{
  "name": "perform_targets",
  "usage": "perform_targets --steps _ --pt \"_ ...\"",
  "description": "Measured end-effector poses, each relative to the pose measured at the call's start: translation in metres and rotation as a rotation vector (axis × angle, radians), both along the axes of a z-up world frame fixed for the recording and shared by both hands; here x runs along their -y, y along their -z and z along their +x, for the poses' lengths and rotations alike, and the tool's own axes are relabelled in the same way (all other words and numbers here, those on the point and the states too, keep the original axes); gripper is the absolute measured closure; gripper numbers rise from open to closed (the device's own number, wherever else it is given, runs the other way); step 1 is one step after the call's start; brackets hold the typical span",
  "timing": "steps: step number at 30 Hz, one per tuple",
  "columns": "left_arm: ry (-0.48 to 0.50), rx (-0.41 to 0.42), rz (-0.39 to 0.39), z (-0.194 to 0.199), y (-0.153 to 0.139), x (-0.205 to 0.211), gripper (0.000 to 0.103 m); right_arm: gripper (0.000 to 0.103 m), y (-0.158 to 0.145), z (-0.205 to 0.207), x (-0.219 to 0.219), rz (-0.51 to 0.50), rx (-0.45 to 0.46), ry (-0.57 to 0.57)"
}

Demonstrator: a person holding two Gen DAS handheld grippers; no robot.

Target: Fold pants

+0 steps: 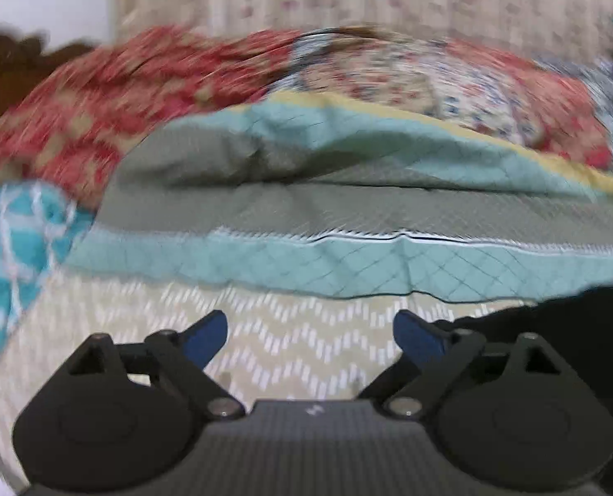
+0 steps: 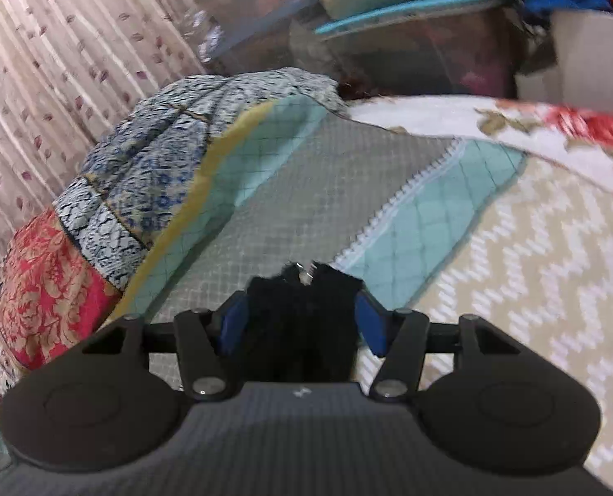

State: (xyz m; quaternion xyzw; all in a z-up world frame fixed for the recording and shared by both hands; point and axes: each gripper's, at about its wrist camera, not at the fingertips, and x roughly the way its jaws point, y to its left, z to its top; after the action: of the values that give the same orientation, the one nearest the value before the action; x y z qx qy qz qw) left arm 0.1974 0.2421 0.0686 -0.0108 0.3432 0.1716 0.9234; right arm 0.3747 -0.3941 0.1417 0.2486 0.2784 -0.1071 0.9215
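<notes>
Looking across the bed (image 1: 290, 355), we are seeing its beige zigzag cover stretching under both tools, with a teal-and-grey quilt (image 1: 348, 206) lying rumpled over it farther back and a red floral spread (image 1: 100, 99) bunching behind that. Beyond, a pale curtain (image 2: 50, 41) is hanging along the wall, and in the right view clear bins (image 2: 409, 41) are stacking up past the bed's far edge. Coming down in size, the black pants (image 2: 302, 322) are sitting bunched between the blue pads of the right gripper (image 2: 302, 318), which is clamping them, a small metal fastener showing at the top of the bunch. In the left view more of the dark cloth is spreading over the cover at the lower right, just beside the right finger. We are holding the left gripper (image 1: 310, 332) with its jaws spread wide over bare zigzag cover, and nothing is lying between its blue pads (image 1: 207, 337).
</notes>
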Motion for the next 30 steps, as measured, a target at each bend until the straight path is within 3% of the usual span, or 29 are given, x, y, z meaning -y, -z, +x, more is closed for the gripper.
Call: perform_targets --steps 3,6,10,12,13,14,15,16,18,22,26,30 --pt "0.142 -0.04 0.101 0.017 0.006 0.015 0.012 0.043 -0.005 0.025 -0.015 -0.023 -0.026 -0.037" --pt "0.257 -0.106 0.169 0.035 0.024 0.03 0.012 0.043 0.003 0.06 -0.037 -0.083 -0.108 -0.074" --pt "0.283 -0.168 0.147 0.049 0.049 0.034 0.012 0.043 0.031 0.099 -0.06 -0.122 -0.197 -0.069" --pt "0.309 -0.18 0.117 0.048 0.059 0.035 0.028 0.043 0.045 0.111 -0.065 -0.167 -0.247 -0.066" --pt "0.332 -0.172 0.11 0.046 0.06 0.036 0.05 0.044 0.054 0.117 -0.068 -0.187 -0.28 -0.069" --pt "0.355 -0.172 0.11 0.044 0.057 0.041 0.085 0.049 0.063 0.121 -0.07 -0.199 -0.309 -0.076" --pt "0.37 -0.189 0.121 0.044 0.057 0.046 0.098 0.078 0.069 0.121 -0.072 -0.225 -0.317 -0.085" --pt "0.365 -0.199 0.163 0.042 0.056 0.053 0.097 0.098 0.07 0.12 -0.074 -0.258 -0.309 -0.092" --pt "0.362 -0.169 0.216 0.035 0.048 0.063 0.097 0.098 0.065 0.111 -0.064 -0.207 -0.278 -0.084" --pt "0.302 -0.028 0.213 0.007 0.008 0.062 0.097 0.098 0.04 0.076 -0.034 -0.044 -0.117 -0.016" --pt "0.246 0.093 0.203 -0.04 -0.032 0.065 0.097 0.098 0.001 0.016 0.016 0.212 0.033 0.004" --pt "0.232 0.161 0.221 -0.103 -0.055 0.078 0.097 0.098 -0.027 -0.061 0.052 0.315 0.115 -0.019"
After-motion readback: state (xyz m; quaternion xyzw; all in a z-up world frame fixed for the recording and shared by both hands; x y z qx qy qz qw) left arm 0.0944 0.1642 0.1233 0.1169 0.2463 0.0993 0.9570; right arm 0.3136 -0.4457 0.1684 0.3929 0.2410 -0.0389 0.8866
